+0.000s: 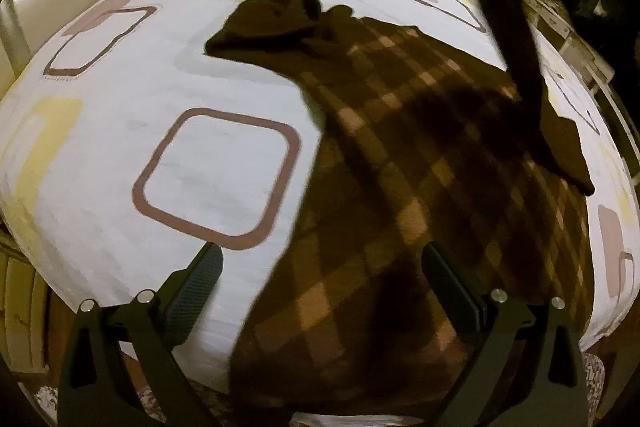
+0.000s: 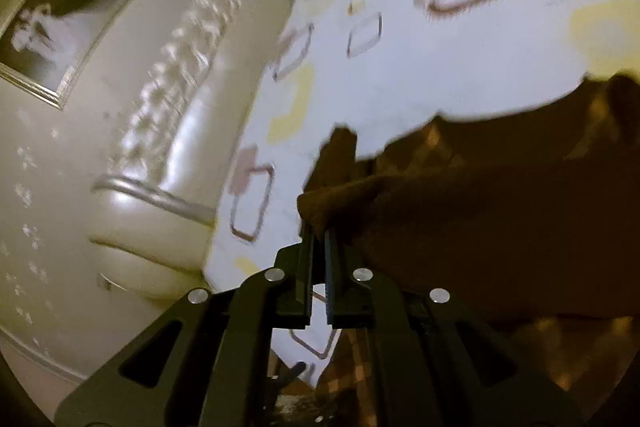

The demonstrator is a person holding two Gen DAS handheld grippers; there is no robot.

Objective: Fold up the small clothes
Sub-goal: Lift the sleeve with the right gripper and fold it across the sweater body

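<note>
a brown checked garment (image 1: 400, 167) lies spread over a bed sheet (image 1: 224, 171) that is white with rounded brown squares and pale yellow patches. its plain dark brown part (image 1: 272, 23) rests flat on the sheet at the far side. in the left wrist view the left hand-held gripper (image 1: 320, 291) hovers above the near edge of the garment, fingers wide apart and grasping nothing. at the far right a dark strip of the garment (image 1: 516, 67) rises off the bed. the right hand-held gripper (image 2: 318, 239) is clenched on a fold of that dark brown cloth (image 2: 460, 211), lifted above the sheet. a cream padded headboard (image 2: 180, 131) and a framed picture (image 2: 60, 39) show behind.
</note>
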